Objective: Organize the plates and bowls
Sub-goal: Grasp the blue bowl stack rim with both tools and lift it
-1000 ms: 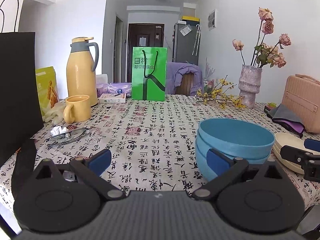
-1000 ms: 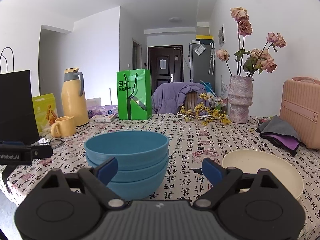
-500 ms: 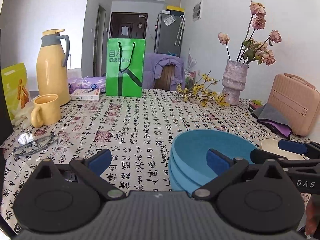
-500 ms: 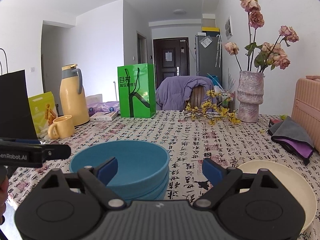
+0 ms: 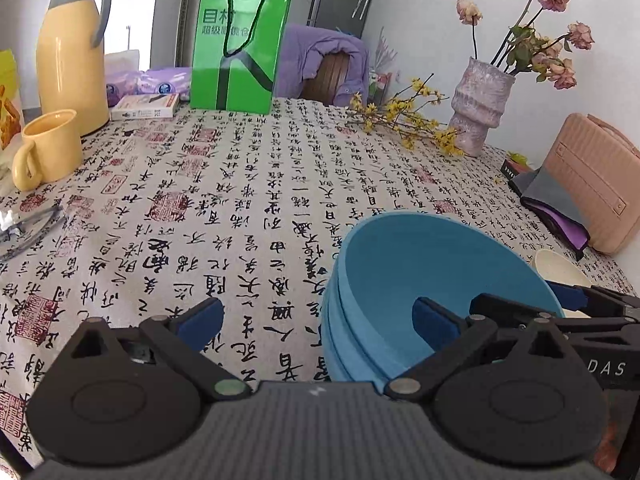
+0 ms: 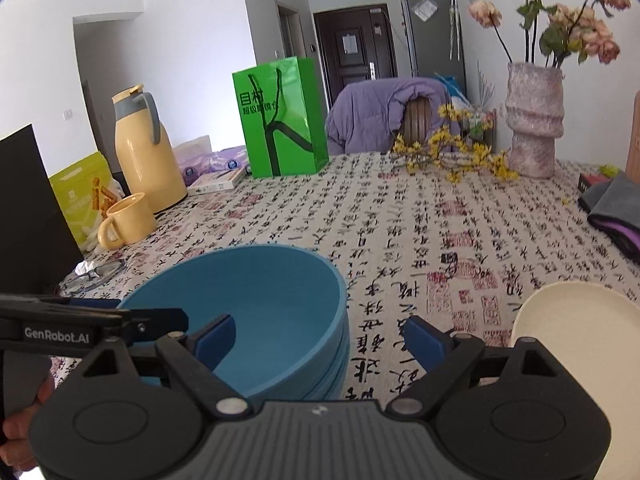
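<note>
A stack of blue bowls (image 5: 420,280) (image 6: 264,300) stands on the printed tablecloth near its front edge. My left gripper (image 5: 318,322) is open and straddles the stack's left rim, one finger over the bowl's hollow and the other over the cloth. My right gripper (image 6: 320,342) is open too and straddles the right rim the same way. Neither pair of pads presses on the rim. A cream plate (image 6: 576,344) (image 5: 560,268) lies just right of the bowls. Each gripper shows at the edge of the other's view.
At the left stand a yellow mug (image 5: 48,148), a yellow thermos (image 5: 72,52), glasses (image 6: 96,272) and a black bag (image 6: 28,208). A green bag (image 5: 240,48) and a vase (image 5: 480,108) stand at the back. A pink case (image 5: 592,184) and a folded cloth (image 5: 548,196) lie at the right.
Both grippers have closed in on the blue bowls from either side and tipped downward. The stack now fills the lower middle of both views, with one finger of each over the bowl.
</note>
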The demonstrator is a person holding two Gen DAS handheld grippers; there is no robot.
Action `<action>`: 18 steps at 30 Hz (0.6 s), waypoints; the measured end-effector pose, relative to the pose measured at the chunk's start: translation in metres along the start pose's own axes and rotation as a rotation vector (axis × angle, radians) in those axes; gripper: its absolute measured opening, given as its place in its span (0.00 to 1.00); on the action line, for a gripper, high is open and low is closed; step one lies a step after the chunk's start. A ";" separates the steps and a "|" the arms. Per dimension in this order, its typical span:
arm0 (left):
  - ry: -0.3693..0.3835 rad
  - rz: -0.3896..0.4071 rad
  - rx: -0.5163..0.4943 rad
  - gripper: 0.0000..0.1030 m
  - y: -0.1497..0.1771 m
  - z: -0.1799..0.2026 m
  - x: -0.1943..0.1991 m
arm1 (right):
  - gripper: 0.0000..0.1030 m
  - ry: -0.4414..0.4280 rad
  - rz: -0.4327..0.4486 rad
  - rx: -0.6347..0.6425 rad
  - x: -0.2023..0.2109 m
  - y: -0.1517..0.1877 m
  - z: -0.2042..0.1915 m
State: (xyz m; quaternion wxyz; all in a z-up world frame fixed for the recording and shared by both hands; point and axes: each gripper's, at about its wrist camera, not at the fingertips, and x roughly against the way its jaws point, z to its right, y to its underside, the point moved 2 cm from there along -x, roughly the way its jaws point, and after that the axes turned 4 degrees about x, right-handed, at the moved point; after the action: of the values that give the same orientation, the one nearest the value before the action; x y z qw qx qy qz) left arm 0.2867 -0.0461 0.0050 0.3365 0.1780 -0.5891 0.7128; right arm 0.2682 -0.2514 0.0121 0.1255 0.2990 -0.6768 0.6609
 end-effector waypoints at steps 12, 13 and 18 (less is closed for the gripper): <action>0.163 -0.198 0.139 0.39 0.006 -0.009 -0.030 | 0.55 -0.254 -0.236 -0.327 -0.040 0.018 0.028; 0.163 -0.188 0.143 0.38 0.006 -0.009 -0.029 | 0.51 -0.232 -0.245 -0.322 -0.041 0.019 0.027; 0.153 -0.158 0.141 0.36 0.010 -0.008 -0.022 | 0.40 -0.179 -0.245 -0.300 -0.035 0.020 0.024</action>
State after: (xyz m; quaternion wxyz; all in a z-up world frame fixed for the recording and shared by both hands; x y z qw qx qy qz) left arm 0.2961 -0.0454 -0.0182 0.4223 0.1921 -0.4941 0.7353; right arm 0.2897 -0.2675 -0.0263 0.1874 0.4144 -0.7346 0.5035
